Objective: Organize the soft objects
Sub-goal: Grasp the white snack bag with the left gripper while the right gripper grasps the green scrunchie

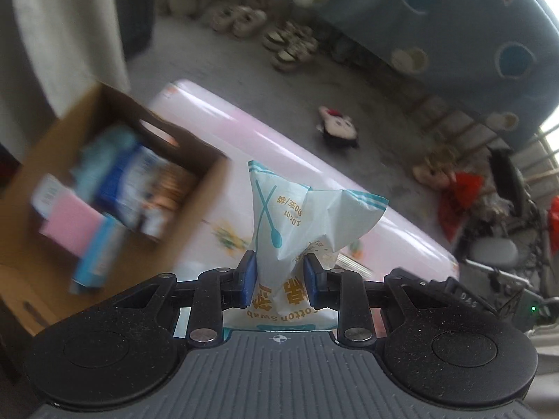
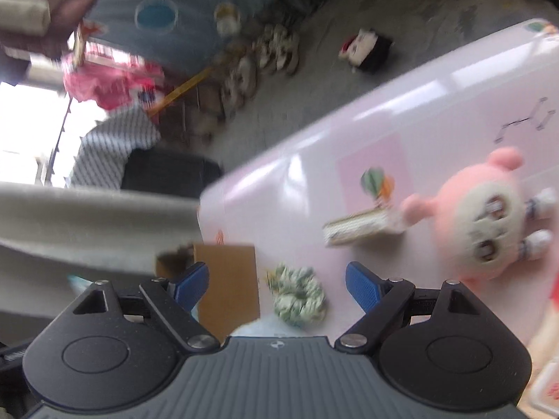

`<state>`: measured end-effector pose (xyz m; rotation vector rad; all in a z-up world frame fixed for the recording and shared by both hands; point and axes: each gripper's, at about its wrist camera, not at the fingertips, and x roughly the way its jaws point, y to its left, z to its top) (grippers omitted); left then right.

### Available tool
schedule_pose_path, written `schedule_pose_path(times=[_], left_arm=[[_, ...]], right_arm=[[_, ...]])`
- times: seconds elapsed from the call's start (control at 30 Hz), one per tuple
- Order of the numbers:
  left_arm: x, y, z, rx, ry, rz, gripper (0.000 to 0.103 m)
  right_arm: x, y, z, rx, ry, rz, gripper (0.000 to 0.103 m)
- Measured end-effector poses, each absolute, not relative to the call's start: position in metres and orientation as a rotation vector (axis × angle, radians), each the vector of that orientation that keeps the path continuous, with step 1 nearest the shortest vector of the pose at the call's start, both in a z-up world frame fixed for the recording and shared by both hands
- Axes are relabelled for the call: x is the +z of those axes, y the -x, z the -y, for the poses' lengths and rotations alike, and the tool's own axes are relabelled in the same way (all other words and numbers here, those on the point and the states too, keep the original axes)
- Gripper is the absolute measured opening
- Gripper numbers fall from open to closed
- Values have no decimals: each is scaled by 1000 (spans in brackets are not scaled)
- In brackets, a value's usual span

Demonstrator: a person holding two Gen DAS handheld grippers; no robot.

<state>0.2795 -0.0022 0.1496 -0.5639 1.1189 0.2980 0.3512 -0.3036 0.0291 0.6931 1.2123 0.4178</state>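
Risk sits mostly with my left gripper point(image 1: 279, 276), which is clenched on a crumpled, pale blue cotton swab pack point(image 1: 297, 220), held up off the tabletop point(image 1: 223, 122) with its top standing free above the blue pads point(image 1: 248, 276). The pads pinch only the lower, creased part of the pack, and I judge the film to be slippery, so a quick swing could let it slide out and fall on the tabletop or over its far edge to the floor. An open cardboard box point(image 1: 195, 206) stands to the left of the pack, already holding several packs and a pink item; motion blur hides what they are. If I let go too early or too high, I expect the light pack to catch the box wall and land outside. My right gripper point(image 2: 277, 279) is spread wide and holds nothing; it hangs above a green patterned scrunchie point(image 2: 297, 296), which lies on the tabletop beside a brown cardboard flap point(image 2: 227, 279). A pink plush point(image 2: 489, 216) lies further right, apart from the scrunchie. This view is blurred too, so closing now might miss the scrunchie or nip the flap instead.
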Motion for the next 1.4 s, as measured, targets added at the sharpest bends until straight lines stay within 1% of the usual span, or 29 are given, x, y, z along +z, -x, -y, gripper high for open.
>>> schedule_pose_path(times=[0.13,0.27,0.4,0.5,0.57,0.6,0.77,0.9,1.1,1.2,1.27,1.33,1.4], left_arm=[[144,-262,-48,405,583,-1126,27],[129,-247,-85,483,548,-1156,27],[109,-239,-113,516,477,-1199,27],[87,-241,-123,461,375,-1275,27],[72,-243,-124,403,313,-1310,27],[65,-245,-121,355,284,-1324,27],[37,-249,-111,127,205,-1371,27],[12,-252,-106,36,153,-1403,27],[-16,-260,-114,-28,163,-1440,27],[-26,-264,-121,-43,213,-1448,30],[-28,-266,-124,-41,233,-1448,34],[-28,-266,-127,-24,249,-1452,40],[-26,-265,-132,-12,285,-1453,41]], right_arm=[[10,-365,229,452,-514,-1297,53],[-7,-371,168,472,-307,-1340,53],[-27,-375,131,440,-140,-1367,53],[-42,-378,117,403,-80,-1391,52],[-53,-381,111,376,-36,-1406,43],[-58,-381,107,358,-18,-1413,42],[-75,-381,102,297,28,-1437,26],[-75,-382,106,281,34,-1415,21],[-72,-380,108,260,24,-1399,9],[-72,-379,108,252,14,-1394,3],[-72,-379,107,250,8,-1390,0],[-71,-378,108,246,0,-1386,0],[-72,-378,107,246,-7,-1385,0]])
